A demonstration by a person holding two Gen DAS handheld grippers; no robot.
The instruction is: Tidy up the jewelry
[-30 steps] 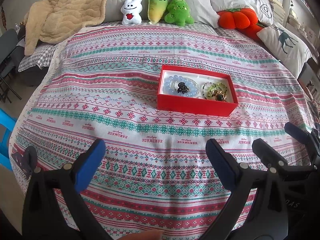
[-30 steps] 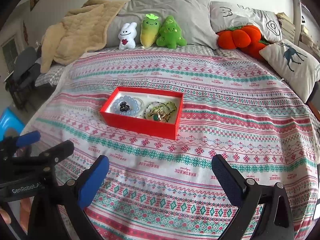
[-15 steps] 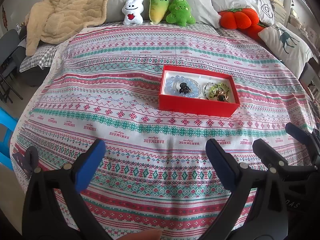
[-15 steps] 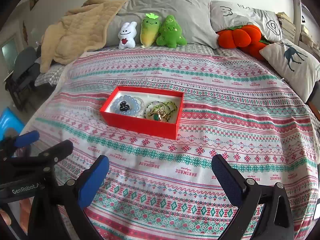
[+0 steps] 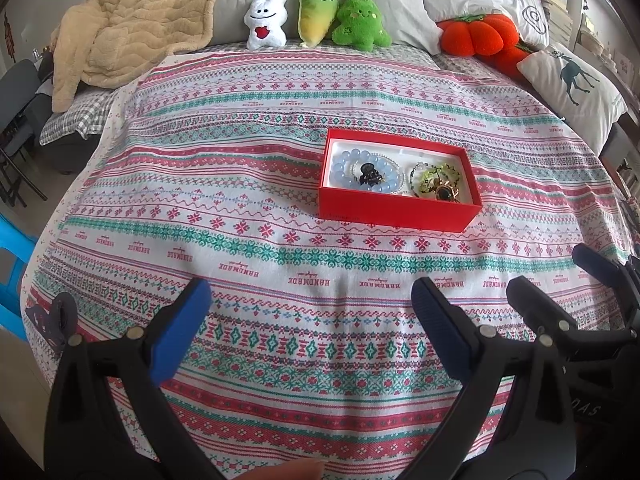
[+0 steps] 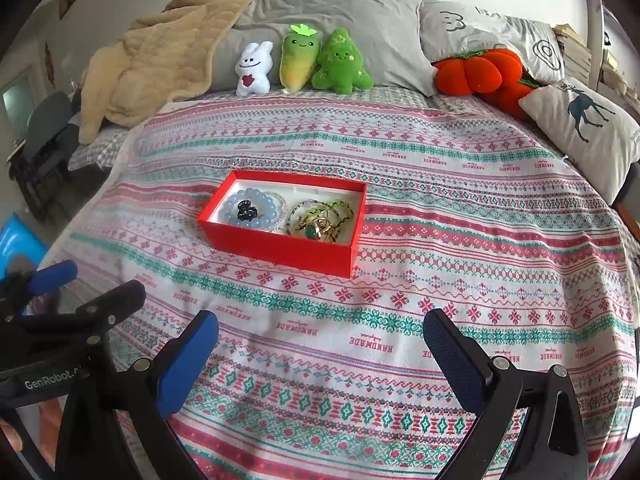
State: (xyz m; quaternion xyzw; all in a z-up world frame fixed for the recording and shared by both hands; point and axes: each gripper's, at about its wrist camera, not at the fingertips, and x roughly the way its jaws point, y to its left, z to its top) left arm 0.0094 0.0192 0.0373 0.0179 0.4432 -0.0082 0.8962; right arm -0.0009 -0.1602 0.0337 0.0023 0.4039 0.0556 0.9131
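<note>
Left hand-held gripper (image 5: 310, 324) jaws wide apart, right hand-held gripper (image 6: 320, 354) likewise, side by side

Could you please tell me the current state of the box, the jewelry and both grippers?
Red box: lidless, resting flat on the bedspread.
Blue bead bracelet: coiled in the box's left half.
Green bead bracelet: heaped in its right half.
Left gripper: jaws wide apart, holding nothing.
Right gripper: jaws wide apart, holding nothing.

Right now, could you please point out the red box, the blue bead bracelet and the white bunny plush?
red box (image 6: 280, 254), right wrist view, front wall.
blue bead bracelet (image 6: 231, 216), right wrist view, near-left beads.
white bunny plush (image 5: 266, 28), left wrist view, body.
</note>
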